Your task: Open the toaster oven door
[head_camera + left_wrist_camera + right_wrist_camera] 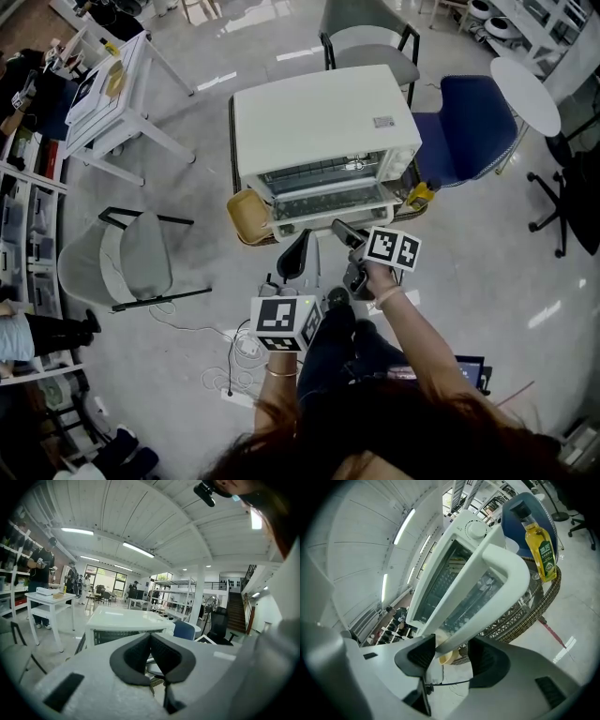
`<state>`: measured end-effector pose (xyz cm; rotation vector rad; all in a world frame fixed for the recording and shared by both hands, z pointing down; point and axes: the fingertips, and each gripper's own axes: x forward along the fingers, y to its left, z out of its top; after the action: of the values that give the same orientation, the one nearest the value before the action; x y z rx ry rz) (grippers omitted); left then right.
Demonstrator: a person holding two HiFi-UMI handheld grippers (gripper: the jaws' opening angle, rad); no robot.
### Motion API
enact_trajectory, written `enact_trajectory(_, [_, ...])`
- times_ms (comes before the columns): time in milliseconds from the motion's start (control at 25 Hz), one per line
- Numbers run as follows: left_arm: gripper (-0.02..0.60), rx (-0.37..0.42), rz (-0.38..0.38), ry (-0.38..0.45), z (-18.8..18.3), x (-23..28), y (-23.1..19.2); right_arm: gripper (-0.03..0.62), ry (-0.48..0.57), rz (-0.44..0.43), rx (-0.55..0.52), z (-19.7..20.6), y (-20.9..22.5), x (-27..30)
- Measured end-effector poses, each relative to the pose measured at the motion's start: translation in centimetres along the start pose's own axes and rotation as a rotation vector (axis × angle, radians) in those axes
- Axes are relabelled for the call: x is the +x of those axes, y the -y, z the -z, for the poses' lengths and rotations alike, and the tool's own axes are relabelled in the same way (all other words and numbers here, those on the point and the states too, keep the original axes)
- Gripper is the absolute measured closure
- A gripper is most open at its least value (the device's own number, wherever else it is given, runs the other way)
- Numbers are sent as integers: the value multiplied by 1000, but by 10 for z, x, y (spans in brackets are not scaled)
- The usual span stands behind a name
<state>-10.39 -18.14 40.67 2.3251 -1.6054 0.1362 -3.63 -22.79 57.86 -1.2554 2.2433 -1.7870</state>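
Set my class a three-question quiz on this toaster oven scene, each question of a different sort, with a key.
1. True or false: the left gripper has its jaws together, holding nothing.
2. What lies between the jaws of the right gripper? A) a mug B) the door handle C) a spoon
3. Fill in: the bottle beside the toaster oven holds ____ liquid.
Key: 1 true; 2 B; 3 yellow.

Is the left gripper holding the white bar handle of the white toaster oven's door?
No, in the left gripper view the left gripper has its jaws together on nothing, and the white toaster oven stands beyond them.
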Motion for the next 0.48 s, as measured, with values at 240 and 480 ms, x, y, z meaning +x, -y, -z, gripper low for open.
enact_trajectory(240, [568, -6, -4, -10, 9, -6, 1, 390, -24, 28, -3, 14, 10, -4])
enact_trajectory(480, [568, -14, -10, -16, 17, -10, 1, 390, -42, 48, -8, 25, 19, -6])
